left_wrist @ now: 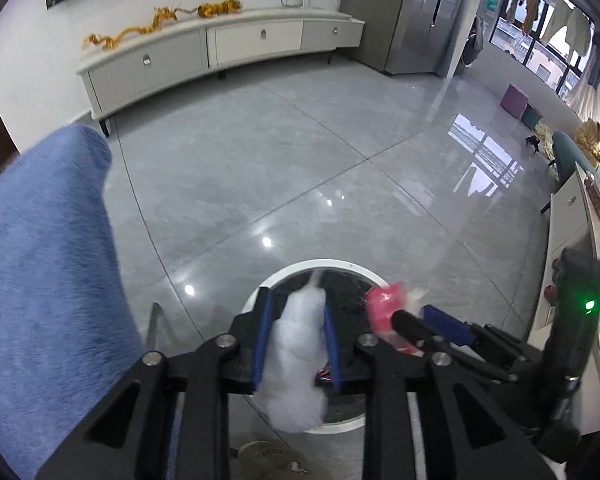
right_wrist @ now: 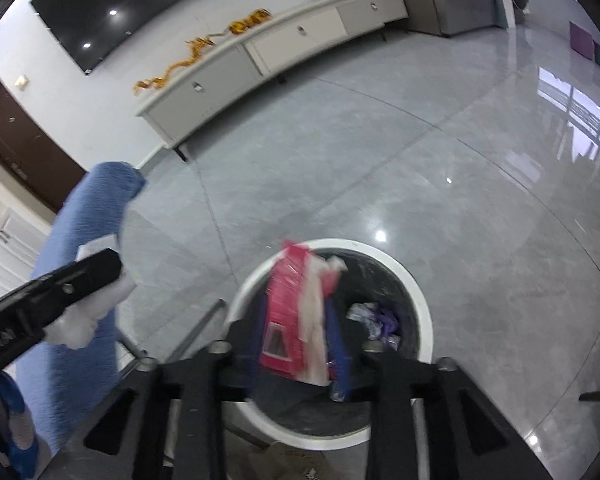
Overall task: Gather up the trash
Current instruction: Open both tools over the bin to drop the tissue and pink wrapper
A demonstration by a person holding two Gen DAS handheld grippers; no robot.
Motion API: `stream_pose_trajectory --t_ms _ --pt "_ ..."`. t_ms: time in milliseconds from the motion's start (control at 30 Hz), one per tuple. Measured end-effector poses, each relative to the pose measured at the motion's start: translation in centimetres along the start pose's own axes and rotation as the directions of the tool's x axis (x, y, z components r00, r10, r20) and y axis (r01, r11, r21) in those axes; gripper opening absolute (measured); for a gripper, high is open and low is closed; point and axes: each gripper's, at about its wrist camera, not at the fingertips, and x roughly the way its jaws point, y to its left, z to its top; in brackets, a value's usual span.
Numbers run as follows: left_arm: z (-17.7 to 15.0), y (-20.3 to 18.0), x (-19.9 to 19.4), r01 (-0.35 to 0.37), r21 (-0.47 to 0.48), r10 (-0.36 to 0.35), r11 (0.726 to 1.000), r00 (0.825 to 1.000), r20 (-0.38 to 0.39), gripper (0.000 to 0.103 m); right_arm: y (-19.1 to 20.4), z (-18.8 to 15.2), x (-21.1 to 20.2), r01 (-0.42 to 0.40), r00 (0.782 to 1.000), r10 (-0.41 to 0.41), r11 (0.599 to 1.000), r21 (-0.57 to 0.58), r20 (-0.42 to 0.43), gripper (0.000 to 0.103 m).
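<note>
A white round bin with a black liner stands on the grey floor right under both grippers. My left gripper hangs over its mouth. A white fluffy wad sits loosely between its parted blue pads. One finger of that gripper and the wad show at the left in the right wrist view. My right gripper is over the bin too, jaws parted, a pink wrapper with pale plastic standing between the pads. Crumpled purple and white wrappers lie inside the bin.
A blue upholstered armrest rises close on the left. Thin metal legs stand beside the bin. A long white low cabinet lines the far wall. A white counter with small items runs along the right.
</note>
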Motion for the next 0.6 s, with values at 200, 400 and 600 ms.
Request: stream_pose_trajectory --t_ms 200,400,600 --pt "-0.1 0.4 0.5 0.012 -0.017 -0.012 1.000 1.000 -0.003 0.040 -1.1 -0.5 0.4 0.024 1.000 -0.023 0.999 0.041 -0.015 0.042" --pt "-1.4 1.5 -3.1 -0.025 -0.041 0.027 0.999 0.998 0.055 0.040 -0.2 -0.7 -2.1 0.042 0.999 -0.043 0.999 0.025 0.019 0.054" --pt "-4.4 2.9 -9.2 -0.097 -0.065 0.107 0.993 0.981 0.163 0.040 3.6 -2.0 -6.6 0.042 0.995 -0.038 0.998 -0.049 0.093 0.064"
